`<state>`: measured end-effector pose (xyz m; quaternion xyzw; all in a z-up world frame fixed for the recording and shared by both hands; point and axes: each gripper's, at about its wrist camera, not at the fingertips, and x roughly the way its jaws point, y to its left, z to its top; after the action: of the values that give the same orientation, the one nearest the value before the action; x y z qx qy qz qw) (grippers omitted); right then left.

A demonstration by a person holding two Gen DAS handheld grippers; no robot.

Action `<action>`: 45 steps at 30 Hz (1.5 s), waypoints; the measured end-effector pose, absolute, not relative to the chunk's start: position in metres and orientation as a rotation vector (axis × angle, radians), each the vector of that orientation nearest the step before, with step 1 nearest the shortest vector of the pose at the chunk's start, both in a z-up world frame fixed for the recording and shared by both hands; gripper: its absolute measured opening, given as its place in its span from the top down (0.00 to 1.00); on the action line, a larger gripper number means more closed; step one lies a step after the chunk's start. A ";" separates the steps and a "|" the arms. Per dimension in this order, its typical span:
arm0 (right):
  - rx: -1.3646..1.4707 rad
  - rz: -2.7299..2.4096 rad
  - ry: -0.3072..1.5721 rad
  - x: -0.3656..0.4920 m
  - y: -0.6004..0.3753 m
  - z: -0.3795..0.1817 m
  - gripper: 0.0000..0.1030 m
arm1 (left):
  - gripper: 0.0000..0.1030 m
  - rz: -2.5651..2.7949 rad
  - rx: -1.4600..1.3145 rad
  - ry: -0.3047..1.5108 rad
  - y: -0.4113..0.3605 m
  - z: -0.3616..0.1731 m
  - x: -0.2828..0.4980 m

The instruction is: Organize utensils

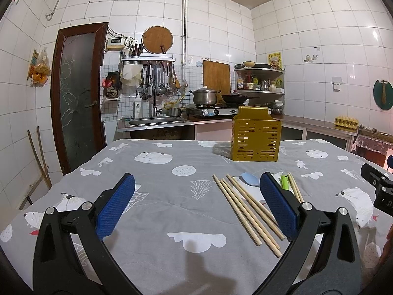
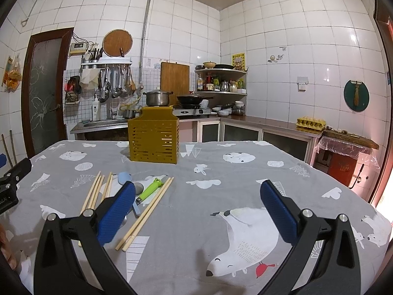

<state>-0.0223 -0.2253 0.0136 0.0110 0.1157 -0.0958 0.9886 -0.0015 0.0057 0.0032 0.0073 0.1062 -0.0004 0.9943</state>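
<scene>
**Utensils loose on the cloth, both grippers wide apart**

The left gripper (image 1: 196, 184) hangs above the grey animal-print tablecloth (image 1: 172, 204) with its blue-padded fingers (image 1: 118, 204) spread wide and nothing between them. The right gripper (image 2: 197, 191) is the same: jaws spread, empty, over a polar-bear print on the cloth.

The utensils lie in a loose cluster on the near half of the table. A group of wooden chopsticks (image 1: 248, 211) fans out just left of the left gripper's right finger, their far ends pointing toward the yellow slotted holder (image 1: 255, 135). A light blue spoon (image 1: 249, 179) lies just beyond them, and a green-handled peeler (image 2: 149, 189) sits to its right (its head is partly hidden behind a finger in the left wrist view). One more pair of chopsticks (image 2: 147, 211) lies beside the peeler, on its right.

The holder stands upright at the far side of the table, well apart from the cluster.
</scene>
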 end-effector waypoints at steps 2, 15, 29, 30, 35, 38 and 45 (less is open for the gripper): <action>0.022 -0.192 0.232 -0.022 -0.226 0.013 0.04 | 0.05 -0.001 0.014 0.212 0.006 0.004 -0.002; 0.028 -0.194 0.234 -0.023 -0.226 0.012 0.04 | 0.05 -0.001 0.017 0.214 0.007 0.001 -0.002; 0.029 -0.194 0.235 -0.023 -0.227 0.012 0.04 | 0.05 0.000 0.016 0.214 0.008 0.001 -0.002; 0.029 -0.194 0.234 -0.023 -0.227 0.012 0.04 | 0.05 0.000 0.016 0.214 0.008 0.001 -0.002; 0.030 -0.195 0.232 -0.022 -0.228 0.013 0.04 | 0.05 0.000 0.017 0.213 0.006 0.001 -0.001; 0.030 -0.196 0.231 -0.023 -0.227 0.013 0.04 | 0.05 0.000 0.016 0.214 0.007 0.001 -0.001; 0.028 -0.198 0.230 -0.022 -0.227 0.013 0.04 | 0.05 0.007 0.016 0.215 0.005 0.001 0.003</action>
<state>-0.0219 -0.2273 0.0133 0.0137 0.1146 -0.0985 0.9884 0.0027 0.0045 0.0008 0.0079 0.1073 0.0033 0.9942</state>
